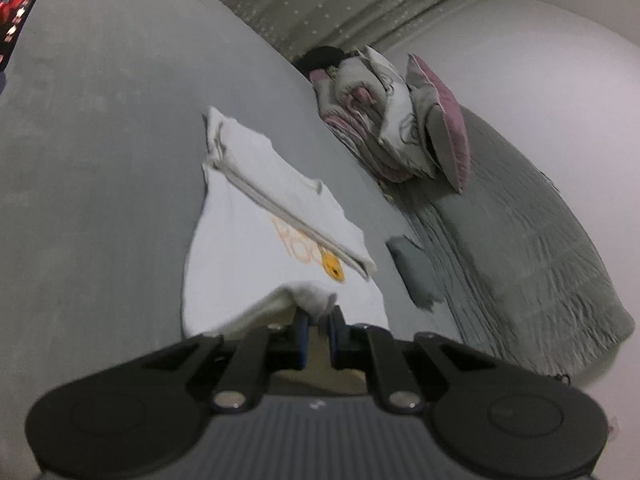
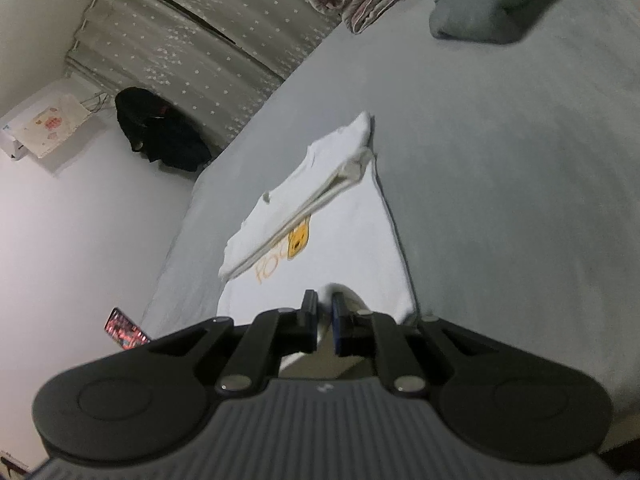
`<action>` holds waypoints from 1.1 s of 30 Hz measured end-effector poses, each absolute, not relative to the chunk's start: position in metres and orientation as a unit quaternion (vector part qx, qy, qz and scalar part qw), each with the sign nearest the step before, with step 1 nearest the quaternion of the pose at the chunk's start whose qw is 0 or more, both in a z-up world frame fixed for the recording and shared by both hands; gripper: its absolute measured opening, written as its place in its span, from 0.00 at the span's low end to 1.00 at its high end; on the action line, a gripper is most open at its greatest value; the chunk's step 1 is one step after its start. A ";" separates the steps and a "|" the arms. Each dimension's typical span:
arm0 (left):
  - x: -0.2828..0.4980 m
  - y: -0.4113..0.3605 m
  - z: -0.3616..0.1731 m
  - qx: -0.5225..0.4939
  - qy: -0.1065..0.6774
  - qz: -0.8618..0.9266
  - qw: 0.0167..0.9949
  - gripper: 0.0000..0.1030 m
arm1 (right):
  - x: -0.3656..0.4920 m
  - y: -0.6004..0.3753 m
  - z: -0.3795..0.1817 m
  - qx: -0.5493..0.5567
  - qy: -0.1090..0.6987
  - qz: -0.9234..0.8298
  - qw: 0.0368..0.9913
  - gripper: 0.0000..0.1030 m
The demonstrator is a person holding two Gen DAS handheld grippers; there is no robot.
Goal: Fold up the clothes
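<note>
Black finger linkages fill the bottom of both wrist views. Left gripper (image 1: 319,314): its jaws stand narrow, pinched on a bunched hem of the white shirt (image 1: 248,240), which rises in a small lifted fold just ahead of the fingertips. Right gripper (image 2: 325,300): jaws likewise narrow, with a bit of white cloth showing between and just past the pads, so it too is clamped on the shirt (image 2: 320,232) at its near edge.

Beyond the fingers the shirt lies spread on the grey bed (image 1: 100,160), its far part already folded over into a long band that crosses an orange print with a yellow cartoon face (image 2: 298,242). That band covers part of the lettering, which cannot be read.

Both views are motion-blurred. How much cloth sits inside either grip is hidden by the fingers themselves. A folded grey cloth (image 2: 486,4) lies well apart on the bed; pillows (image 1: 416,120) are piled at the far end, partly cut off in the right view.
</note>
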State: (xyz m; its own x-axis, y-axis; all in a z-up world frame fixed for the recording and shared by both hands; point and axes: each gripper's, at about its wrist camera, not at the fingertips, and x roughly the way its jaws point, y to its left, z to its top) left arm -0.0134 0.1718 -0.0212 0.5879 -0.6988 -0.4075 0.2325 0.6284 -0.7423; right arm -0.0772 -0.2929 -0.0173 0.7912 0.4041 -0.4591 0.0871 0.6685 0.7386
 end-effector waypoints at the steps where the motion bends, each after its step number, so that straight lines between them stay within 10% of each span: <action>1: -0.008 0.170 -0.021 -0.324 0.354 -0.276 0.833 0.09 | -0.070 -0.294 -0.017 0.396 0.309 0.089 0.860 0.09; 17: 0.065 0.159 -0.048 -0.296 0.353 -0.219 0.860 0.11 | 0.019 -0.304 -0.048 0.369 0.328 0.052 0.868 0.10; 25: 0.063 0.167 -0.049 -0.302 0.319 -0.195 0.877 0.45 | 0.015 -0.312 -0.053 0.388 0.291 0.032 0.874 0.16; 33: 0.060 0.162 -0.045 -0.247 0.311 -0.181 0.900 0.47 | 0.011 -0.300 -0.049 0.333 0.293 0.022 0.896 0.33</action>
